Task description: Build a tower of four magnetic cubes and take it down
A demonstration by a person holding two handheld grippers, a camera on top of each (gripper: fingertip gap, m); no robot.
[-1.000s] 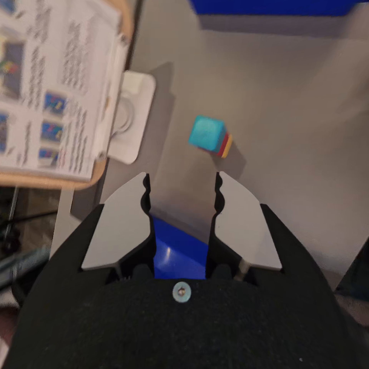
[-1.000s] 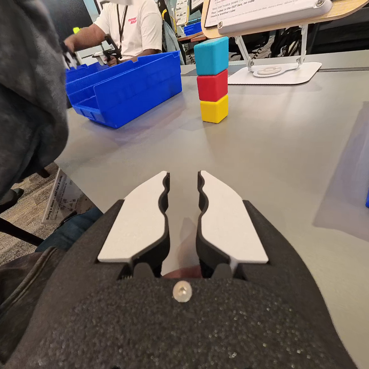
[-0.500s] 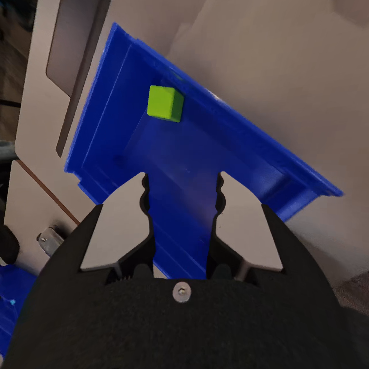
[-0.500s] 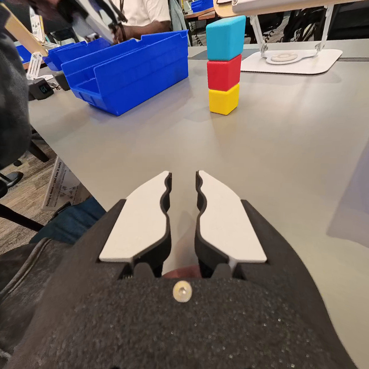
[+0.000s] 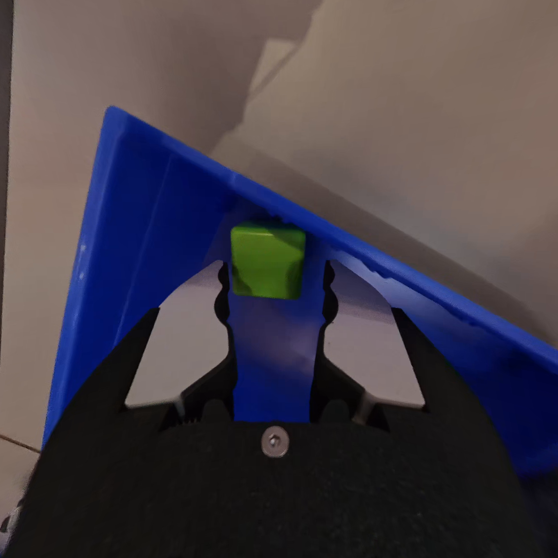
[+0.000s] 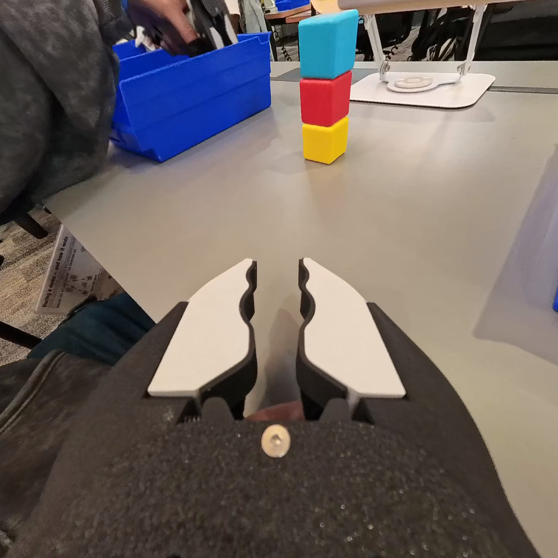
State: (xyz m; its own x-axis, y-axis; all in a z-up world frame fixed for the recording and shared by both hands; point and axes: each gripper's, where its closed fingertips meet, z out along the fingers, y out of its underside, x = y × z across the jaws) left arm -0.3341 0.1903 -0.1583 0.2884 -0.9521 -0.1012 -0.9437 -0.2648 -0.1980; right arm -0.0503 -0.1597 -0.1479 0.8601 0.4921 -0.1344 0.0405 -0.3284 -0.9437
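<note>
The left gripper (image 5: 273, 268) reaches down into the bin (image 5: 145, 241), jaws spread wide; its fingertips (image 5: 222, 271) flank the green cube (image 5: 267, 261) in the bin's corner without pressing on it, the left tip just beside the cube. In the right wrist view, a hand (image 6: 175, 28) holds that gripper over the bin. The right gripper (image 6: 277, 265) hovers low, well apart from the bin, jaws parted by a narrow gap, holding nothing.
</note>
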